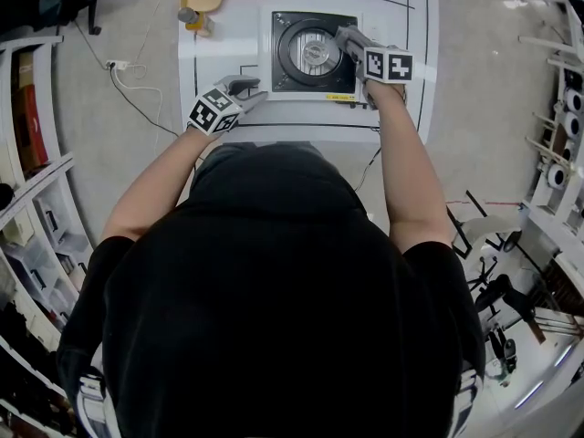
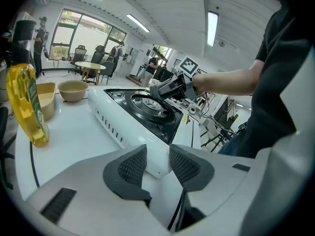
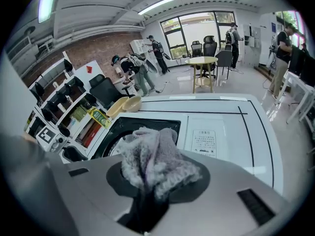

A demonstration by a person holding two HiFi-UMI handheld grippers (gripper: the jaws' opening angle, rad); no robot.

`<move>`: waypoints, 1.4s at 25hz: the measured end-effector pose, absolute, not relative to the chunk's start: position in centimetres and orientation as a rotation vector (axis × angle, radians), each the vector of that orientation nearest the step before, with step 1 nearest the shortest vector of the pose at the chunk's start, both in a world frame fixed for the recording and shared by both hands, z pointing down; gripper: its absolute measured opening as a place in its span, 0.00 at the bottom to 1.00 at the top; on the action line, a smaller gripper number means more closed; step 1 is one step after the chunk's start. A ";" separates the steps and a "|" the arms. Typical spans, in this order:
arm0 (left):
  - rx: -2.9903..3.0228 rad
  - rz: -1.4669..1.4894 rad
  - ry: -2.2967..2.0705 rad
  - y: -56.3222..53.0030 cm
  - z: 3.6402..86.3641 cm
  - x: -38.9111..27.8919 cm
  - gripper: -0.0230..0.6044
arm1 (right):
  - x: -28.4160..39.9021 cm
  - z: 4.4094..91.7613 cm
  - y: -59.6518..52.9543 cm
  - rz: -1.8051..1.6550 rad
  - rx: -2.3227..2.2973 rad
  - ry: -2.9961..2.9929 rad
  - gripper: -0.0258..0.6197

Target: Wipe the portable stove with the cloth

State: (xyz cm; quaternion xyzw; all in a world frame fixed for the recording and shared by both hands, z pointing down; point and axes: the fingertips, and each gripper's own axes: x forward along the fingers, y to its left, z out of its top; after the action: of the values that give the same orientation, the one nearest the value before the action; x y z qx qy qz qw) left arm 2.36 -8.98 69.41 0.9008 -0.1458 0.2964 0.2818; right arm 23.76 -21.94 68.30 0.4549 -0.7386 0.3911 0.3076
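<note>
Right gripper (image 3: 155, 175): jaws clamped on the cloth (image 3: 152, 156), a grey fuzzy wad bunched between the pads and sticking out past the tips. It's over the portable stove (image 1: 290, 27), at the right edge of the black top, just beside the round burner (image 1: 315, 53). The cloth is above the seam between the black top and the white control panel (image 3: 211, 139) with the printed label. Whether it actually touches the surface I can't tell, because the gripper body blocks it.

Left gripper (image 2: 157, 162): jaws partway open, with a clear gap between the ribbed pads (image 2: 132, 167) and nothing held. It's parked at the stove's near-left corner, and the white corner shows through the gap beyond the tips. It points down at an angle toward the table (image 1: 401, 26).

The stove sits square on the white table, inside a black marked outline, with vent slots along its left side wall. Left of it on the table is a yellow oil bottle (image 2: 27, 104) with a dark cap, upright. Farther back are a tan bowl (image 2: 74, 90) and a squarish tan dish (image 2: 45, 100) just beside it, both well apart from the stove.

The person wears black short sleeves and has both forearms out over the table edge.
</note>
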 end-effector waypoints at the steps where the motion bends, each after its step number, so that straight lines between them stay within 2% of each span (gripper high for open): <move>1: 2.413 0.794 -0.391 -9.0 69.4 2.3 0.30 | 23.9 68.3 -21.4 1.031 1.205 -1.947 0.22; 17: 2.417 0.806 -0.365 -8.3 69.1 2.3 0.30 | 22.1 68.4 -12.5 1.032 1.153 -1.911 0.22; 35: 2.424 0.812 -0.350 -8.2 69.3 2.1 0.30 | 14.0 69.0 -9.4 1.018 0.975 -1.981 0.22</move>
State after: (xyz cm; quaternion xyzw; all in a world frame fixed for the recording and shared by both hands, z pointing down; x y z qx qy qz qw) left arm 2.15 -8.15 69.29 0.9026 -0.1302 0.3026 0.2772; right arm 13.97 -9.43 69.04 0.3760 -0.7640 0.3927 0.3475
